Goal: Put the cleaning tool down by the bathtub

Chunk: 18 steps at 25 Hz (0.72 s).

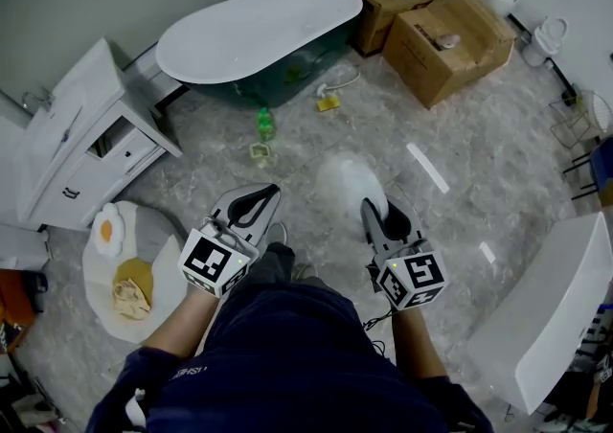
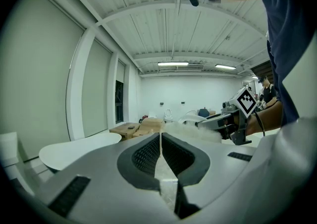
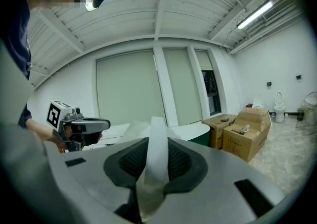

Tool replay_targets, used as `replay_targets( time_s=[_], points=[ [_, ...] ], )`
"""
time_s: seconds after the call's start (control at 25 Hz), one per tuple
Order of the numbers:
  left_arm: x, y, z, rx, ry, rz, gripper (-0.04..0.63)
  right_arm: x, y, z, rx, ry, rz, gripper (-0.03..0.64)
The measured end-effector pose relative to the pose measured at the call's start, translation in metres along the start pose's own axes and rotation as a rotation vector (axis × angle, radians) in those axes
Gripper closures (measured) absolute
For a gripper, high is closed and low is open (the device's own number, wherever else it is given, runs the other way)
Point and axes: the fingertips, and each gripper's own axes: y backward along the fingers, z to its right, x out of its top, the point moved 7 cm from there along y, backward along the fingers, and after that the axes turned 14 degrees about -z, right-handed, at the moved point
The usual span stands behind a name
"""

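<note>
Jaws of the right gripper (image 3: pixel 154 154) are pinched tight on a flat white strip. That strip is part of the cleaning tool (image 1: pixel 347 182), and its big fluffy white head sticks out in front of the gripper. I think it is held by the strip because the strip is thin and easy to pinch, while the fluffy part would just squash. The tool looks lifted up off the floor (image 1: pixel 450 148), out in front of the person's body, so it does not drag. The left gripper (image 2: pixel 161 154) is close beside it, on the other side of the person's knees, with its jaws pressed together. A thin pale line shows between them — it may be a bit of white stuff or only the floor behind, and I cannot tell which. My guess is that this gripper is kept closed and out of the way, because one gripper is enough to carry a light thing like this. Farther out, the white bathtub (image 1: pixel 259 34) stands well apart from the tool, across the gray floor. So the tool is not by the tub yet, and the job is not done. A small green bottle (image 1: pixel 264 122) and a little yellow thing (image 1: pixel 329 102) lie on the floor near the tub — a bare spot next to them would be a good place to set the tool down. Brown cardboard boxes (image 1: pixel 450 38) stand to the right of the tub.
</note>
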Motion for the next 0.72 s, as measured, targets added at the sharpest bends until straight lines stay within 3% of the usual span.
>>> replay_targets(
  time_s=[0.72],
  points=[
    [0.015,-0.057,-0.059,-0.038,0.018,0.004,0.557,0.027,-0.059,0.036,-0.027,-0.022,-0.022,0.523]
  ],
)
